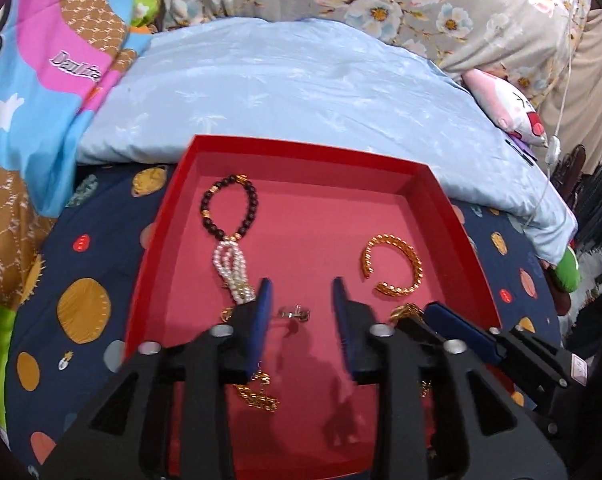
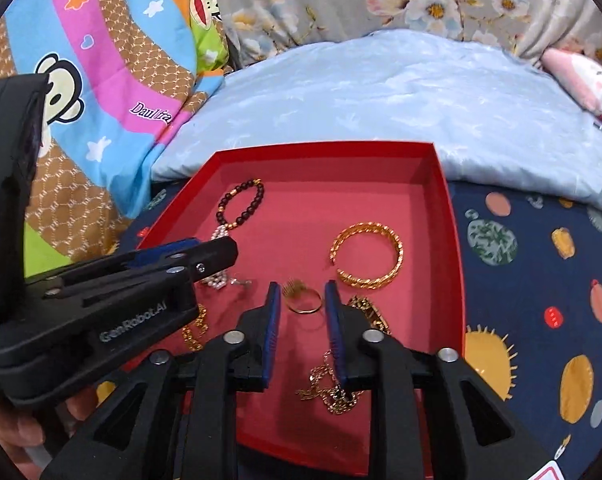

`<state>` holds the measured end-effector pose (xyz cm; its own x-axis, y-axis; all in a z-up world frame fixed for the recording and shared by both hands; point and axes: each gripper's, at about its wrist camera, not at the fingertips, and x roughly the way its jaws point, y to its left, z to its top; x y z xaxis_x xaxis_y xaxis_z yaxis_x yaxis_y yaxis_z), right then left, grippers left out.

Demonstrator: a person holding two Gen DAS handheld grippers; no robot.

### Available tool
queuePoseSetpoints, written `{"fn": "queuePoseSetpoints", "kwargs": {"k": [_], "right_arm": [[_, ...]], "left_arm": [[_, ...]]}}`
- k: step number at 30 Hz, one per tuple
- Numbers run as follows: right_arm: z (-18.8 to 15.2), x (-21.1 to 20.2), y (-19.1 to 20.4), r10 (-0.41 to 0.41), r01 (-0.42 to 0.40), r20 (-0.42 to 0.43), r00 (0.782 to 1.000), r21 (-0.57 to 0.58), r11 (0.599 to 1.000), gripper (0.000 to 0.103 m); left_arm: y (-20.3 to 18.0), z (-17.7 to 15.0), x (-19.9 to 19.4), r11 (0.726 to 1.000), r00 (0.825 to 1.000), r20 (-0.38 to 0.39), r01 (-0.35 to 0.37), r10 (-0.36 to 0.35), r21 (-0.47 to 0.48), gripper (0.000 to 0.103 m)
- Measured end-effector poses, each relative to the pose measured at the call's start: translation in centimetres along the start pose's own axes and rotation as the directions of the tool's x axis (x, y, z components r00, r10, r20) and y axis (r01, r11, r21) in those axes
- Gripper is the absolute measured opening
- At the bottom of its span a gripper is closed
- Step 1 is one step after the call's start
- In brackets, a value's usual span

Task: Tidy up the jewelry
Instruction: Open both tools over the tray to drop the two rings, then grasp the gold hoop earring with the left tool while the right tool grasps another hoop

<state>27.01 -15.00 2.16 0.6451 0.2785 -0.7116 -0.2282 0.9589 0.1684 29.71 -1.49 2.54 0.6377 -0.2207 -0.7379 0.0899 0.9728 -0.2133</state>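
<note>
Two handheld grippers hang side by side over a shallow red cardboard box (image 1: 437, 192) that sits on a navy planet-print bedspread (image 1: 81, 280). All the jewelry lies loose on the box's pink floor. The left gripper (image 1: 303, 292) has its blue-padded jaws spread, nothing pinched, and a small silver ring (image 1: 295, 314) lies on the floor between the pads without touching them. The right gripper (image 2: 303, 294) is likewise parted and empty, straddling a thin gold ring (image 2: 303, 300).

Risks look plentiful. Both rings lie flat, so I judge that closing pads could skid them aside or flip them rather than lift them. A white pearl strand bracelet (image 1: 231, 268), joined to a dark bead bracelet (image 1: 229, 208), sits right beside the left tool's left finger (image 1: 263, 300); closing there may snag the pearls and drag both pieces. A tangled gold chain (image 2: 327, 392) lies under the right tool's right finger (image 2: 335, 328), and a gold link bracelet (image 2: 371, 314) sits just beside it, so either could catch and come up with the ring. The open gold cuff bangle (image 2: 367, 256) lies clear, farther back. With the two tools so near each other, a sideways move could knock them together. Pressing down hard may also tip the light box on the soft bedding.
</note>
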Motion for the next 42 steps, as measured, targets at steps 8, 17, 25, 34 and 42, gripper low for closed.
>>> {"fn": "queuePoseSetpoints", "kwargs": {"k": [8,17,25,34,42], "right_arm": [[-2.7,-4.2,-1.6,-0.006,0.002,0.062,0.998,0.065,0.998,0.032],[-6.6,-8.3,-2.5,-0.011,0.001,0.069,0.998,0.138,0.99,0.032],[-8.9,-10.2,-2.0,-0.005,-0.003,0.055,0.998,0.149,0.989,0.032],[-12.6,-11.8,-0.7,-0.005,0.003,0.011,1.0,0.118,0.993,0.032],[-15.3,-12.8,0.3,0.002,0.001,-0.027,1.0,0.1,0.995,0.032]], "left_arm": [[1.7,-2.4,-4.1,0.998,0.998,0.059,-0.009,0.012,-0.057,0.047],[1.1,-7.8,-8.0,0.999,0.998,0.054,-0.031,0.033,-0.041,0.048],[1.0,-9.6,-10.1,0.998,0.998,0.067,-0.015,0.018,-0.056,0.048],[1.7,-13.0,-11.7,0.998,0.999,0.03,-0.021,0.023,-0.056,0.048],[1.7,-16.5,-12.9,0.999,1.0,-0.012,-0.02,0.02,-0.049,0.048]]}}
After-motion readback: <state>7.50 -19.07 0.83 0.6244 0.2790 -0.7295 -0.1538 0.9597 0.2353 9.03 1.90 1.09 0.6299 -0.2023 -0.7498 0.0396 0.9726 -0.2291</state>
